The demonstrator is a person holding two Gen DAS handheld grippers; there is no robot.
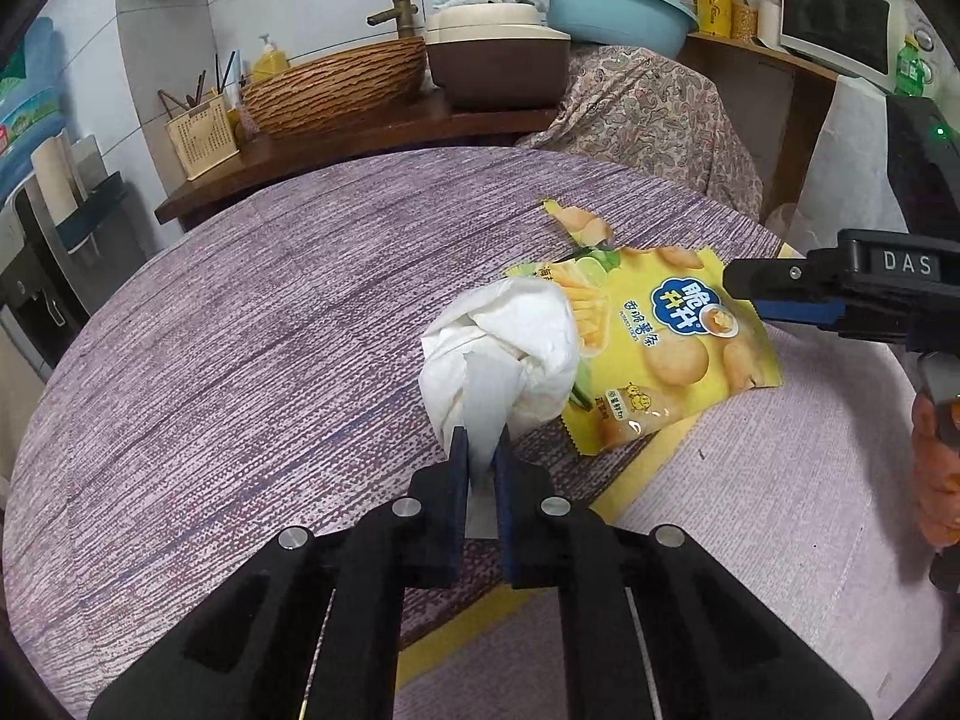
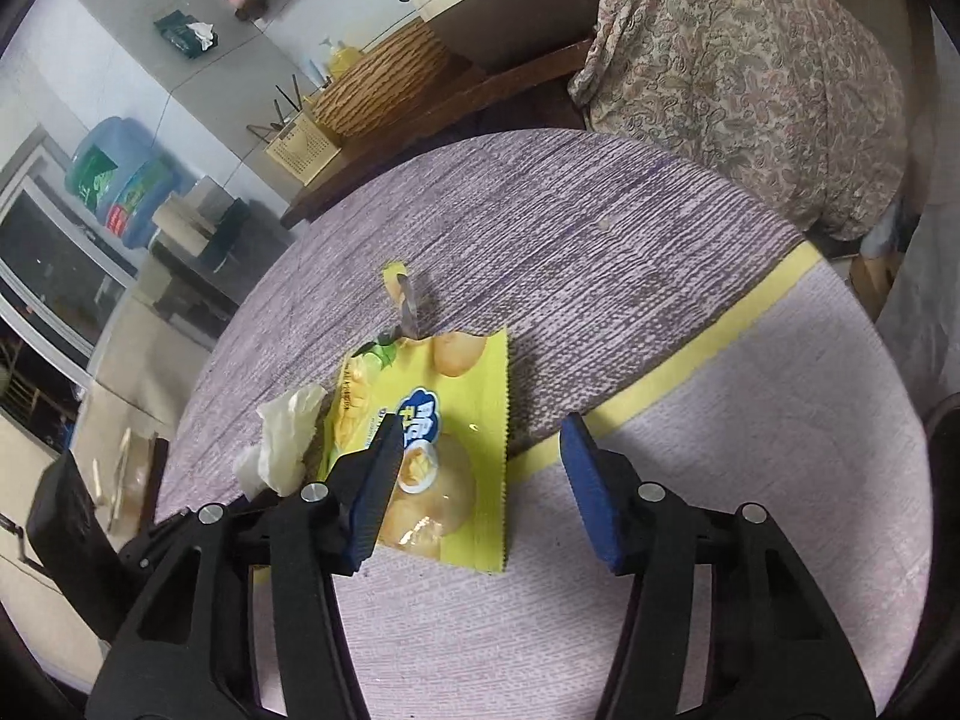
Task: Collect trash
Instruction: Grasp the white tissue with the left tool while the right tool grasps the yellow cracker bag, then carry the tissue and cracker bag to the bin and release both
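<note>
My left gripper (image 1: 480,444) is shut on a crumpled white tissue (image 1: 504,354), which rests on the purple tablecloth beside a yellow chip bag (image 1: 666,348). The tissue's edge overlaps the bag's left side. My right gripper (image 2: 480,438) is open just above the chip bag (image 2: 456,420), its left finger over the bag's printed front. The tissue also shows in the right wrist view (image 2: 285,444), left of the bag. The right gripper appears in the left wrist view (image 1: 780,294) at the bag's right edge.
A torn yellow strip of the bag (image 1: 576,222) lies behind it on the table. The tablecloth (image 1: 240,360) has a yellow band (image 2: 720,348) and a paler part. A wooden counter (image 1: 336,144) with a woven basin and a pot stands behind the table. A paisley-covered object (image 2: 750,60) stands at the right.
</note>
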